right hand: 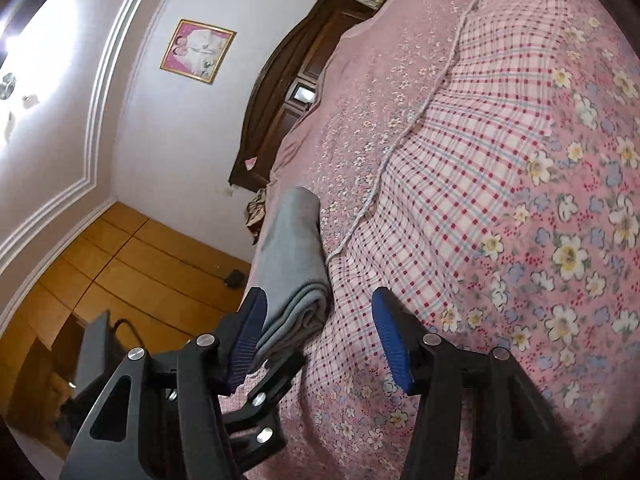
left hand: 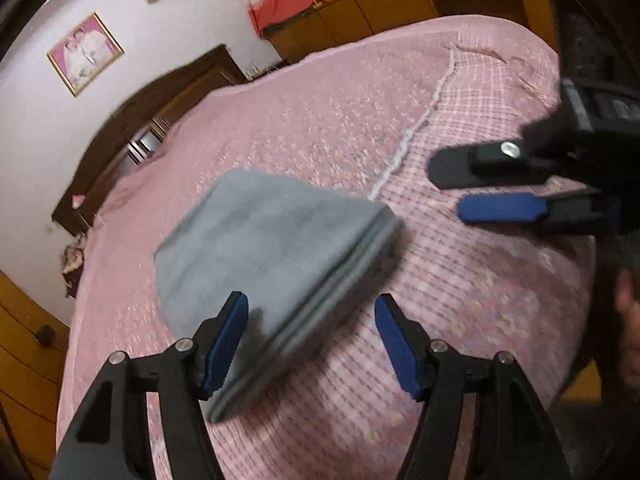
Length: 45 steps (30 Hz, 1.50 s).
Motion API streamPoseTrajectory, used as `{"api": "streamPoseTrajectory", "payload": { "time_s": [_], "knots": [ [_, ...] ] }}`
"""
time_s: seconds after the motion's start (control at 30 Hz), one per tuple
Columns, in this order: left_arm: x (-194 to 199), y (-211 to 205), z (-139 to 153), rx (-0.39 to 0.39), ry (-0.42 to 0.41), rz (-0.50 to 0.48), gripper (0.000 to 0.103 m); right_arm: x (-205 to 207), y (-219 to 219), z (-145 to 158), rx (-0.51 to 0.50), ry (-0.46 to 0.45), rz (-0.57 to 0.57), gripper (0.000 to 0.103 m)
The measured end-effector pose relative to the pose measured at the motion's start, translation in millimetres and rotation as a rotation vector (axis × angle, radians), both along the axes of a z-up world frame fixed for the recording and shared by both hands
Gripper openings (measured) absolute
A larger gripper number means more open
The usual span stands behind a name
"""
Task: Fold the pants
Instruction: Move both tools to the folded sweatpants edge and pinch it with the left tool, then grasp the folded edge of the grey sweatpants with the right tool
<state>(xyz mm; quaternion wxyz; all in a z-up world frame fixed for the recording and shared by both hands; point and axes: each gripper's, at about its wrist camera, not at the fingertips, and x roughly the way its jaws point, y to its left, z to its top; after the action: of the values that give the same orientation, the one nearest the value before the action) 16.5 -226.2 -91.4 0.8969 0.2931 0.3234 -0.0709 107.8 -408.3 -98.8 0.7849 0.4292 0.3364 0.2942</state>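
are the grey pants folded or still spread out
Folded: the grey pants lie as a compact stack on the bed, layered edges showing along one side.

We count one folded grey pair of pants (left hand: 264,240), lying on one bed (left hand: 500,300). We see two grippers, the left gripper (left hand: 312,340) and the right gripper (right hand: 320,344), each with two blue-padded fingers (left hand: 224,344). One framed picture (left hand: 85,53) hangs on the wall.

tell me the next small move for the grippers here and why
Probably draw both grippers back and leave the grey pants alone. They already lie in a compact, layered fold on the pink bedspread, and both the left gripper and right gripper stand open with nothing between their fingers.
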Motion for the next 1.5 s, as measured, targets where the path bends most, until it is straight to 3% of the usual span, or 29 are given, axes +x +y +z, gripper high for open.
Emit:
{"api": "streamPoseTrajectory", "payload": {
  "time_s": [0.13, 0.3, 0.37, 0.47, 0.53, 0.57, 0.7, 0.9, 1.0, 1.07, 1.27, 1.43, 1.5],
  "knots": [
    [12, 11, 6, -0.063, -0.005, 0.035, 0.070, -6, 6, 4, -0.067, -0.037, 0.030, 0.056],
    [14, 16, 10, -0.022, -0.078, 0.038, 0.071, -8, 31, 13, -0.109, -0.057, 0.034, 0.056],
    [11, 18, 13, -0.037, -0.102, 0.042, 0.070, -12, 45, 25, -0.208, -0.104, 0.036, 0.056],
    [9, 21, 19, -0.047, -0.113, 0.040, 0.069, -17, 83, 43, -0.489, -0.243, 0.092, 0.059],
    [9, 27, 24, -0.063, -0.103, 0.035, 0.067, -16, 101, 50, -0.552, -0.302, 0.142, 0.059],
    [11, 29, 24, -0.058, -0.106, 0.043, 0.060, -13, 104, 52, -0.549, -0.316, 0.142, 0.059],
    [11, 41, 28, -0.118, -0.082, 0.033, 0.059, 6, 102, 43, -0.483, -0.263, 0.122, 0.059],
    [5, 41, 28, -0.121, -0.104, 0.010, 0.053, 29, 120, 46, -0.635, -0.343, 0.240, 0.059],
    [4, 37, 25, -0.112, -0.099, 0.004, 0.045, 39, 129, 46, -0.643, -0.322, 0.193, 0.059],
    [5, 37, 23, -0.110, -0.098, 0.010, 0.039, 36, 124, 46, -0.715, -0.308, 0.100, 0.059],
    [1, 38, 22, -0.107, -0.107, 0.029, 0.039, 17, 110, 56, -0.892, -0.392, 0.026, 0.067],
    [-4, 38, 20, -0.114, -0.099, 0.027, 0.037, 12, 96, 52, -0.842, -0.334, 0.009, 0.068],
    [-6, 39, 17, -0.111, -0.094, 0.025, 0.036, 7, 83, 51, -0.886, -0.325, -0.032, 0.068]
  ]
}}
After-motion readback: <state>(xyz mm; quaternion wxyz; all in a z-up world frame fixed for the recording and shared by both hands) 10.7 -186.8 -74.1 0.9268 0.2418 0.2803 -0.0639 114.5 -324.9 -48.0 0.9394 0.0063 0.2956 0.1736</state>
